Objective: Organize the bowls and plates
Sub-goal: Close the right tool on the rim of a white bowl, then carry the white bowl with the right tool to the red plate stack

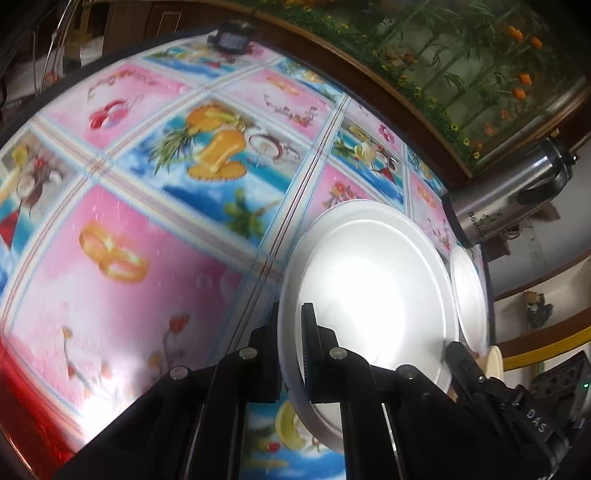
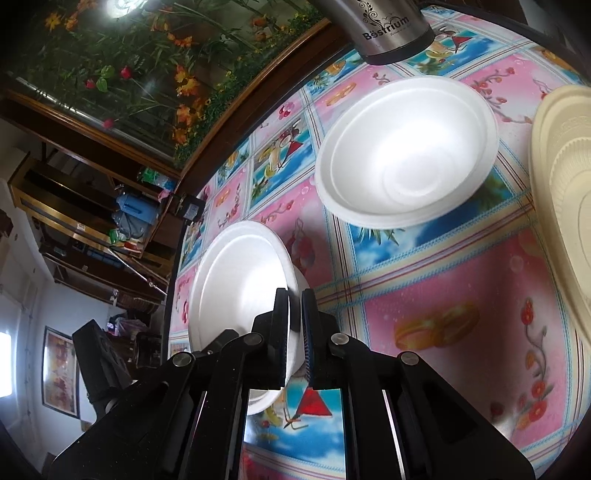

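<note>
A white foam bowl sits low on the colourful tablecloth, and my left gripper is shut on its near rim. The same bowl shows tilted in the right wrist view, with my right gripper shut on its rim. The right gripper's finger meets the bowl's opposite edge in the left wrist view. A second white bowl stands apart on the cloth. A cream plate lies at the right edge.
A steel flask stands at the table's far side, past the second bowl. A small black device sits at the far table edge. A framed flower picture runs along the wall behind the table.
</note>
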### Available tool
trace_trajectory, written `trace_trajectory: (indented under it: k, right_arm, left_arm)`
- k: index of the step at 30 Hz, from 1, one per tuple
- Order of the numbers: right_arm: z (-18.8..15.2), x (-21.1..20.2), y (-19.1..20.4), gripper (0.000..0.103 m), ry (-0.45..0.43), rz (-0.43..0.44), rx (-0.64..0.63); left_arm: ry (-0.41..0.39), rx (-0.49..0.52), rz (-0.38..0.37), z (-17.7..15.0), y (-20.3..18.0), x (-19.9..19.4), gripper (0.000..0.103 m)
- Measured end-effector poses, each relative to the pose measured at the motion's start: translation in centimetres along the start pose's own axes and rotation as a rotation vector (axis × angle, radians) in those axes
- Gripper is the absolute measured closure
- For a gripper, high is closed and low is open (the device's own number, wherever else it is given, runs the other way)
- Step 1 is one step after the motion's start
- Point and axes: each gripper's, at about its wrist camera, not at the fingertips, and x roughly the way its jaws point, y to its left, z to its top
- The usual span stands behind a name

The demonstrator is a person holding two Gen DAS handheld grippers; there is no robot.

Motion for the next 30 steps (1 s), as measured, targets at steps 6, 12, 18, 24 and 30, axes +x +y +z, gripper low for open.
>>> trace_trajectory:
  k: [6, 12, 18, 24, 30]
  right_arm:
    - [-1.0, -0.7, -0.4, 0.096, 0.014, 0.019, 0.019]
    - [-2.8, -1.7, -1.1, 0.096, 0.033, 0.052, 0.046]
    - [-4.7, -3.0, -2.3, 0.096, 0.057, 0.099, 0.097]
    - [-6.6, -5.2, -2.3, 0.096, 0.055, 0.126, 0.105]
    - [-8.2, -8.2, 0.4, 0.096, 0.034, 0.165, 0.05]
  left_arm:
    - [0.035, -0.005, -0.016, -1.8, 0.7, -0.7, 0.097]
    - [0.049, 0.014, -0.003, -3.1, 1.2, -2.0, 0.097]
    - [0.062, 0.048, 0.009, -4.9, 1.3, -3.5, 0.096]
    - [0.053, 0.089, 0.004, -6.4, 1.0, -6.0, 0.096]
    - [-0.032, 0.146, -0.004, -7.4, 1.2, -11.1, 0.096]
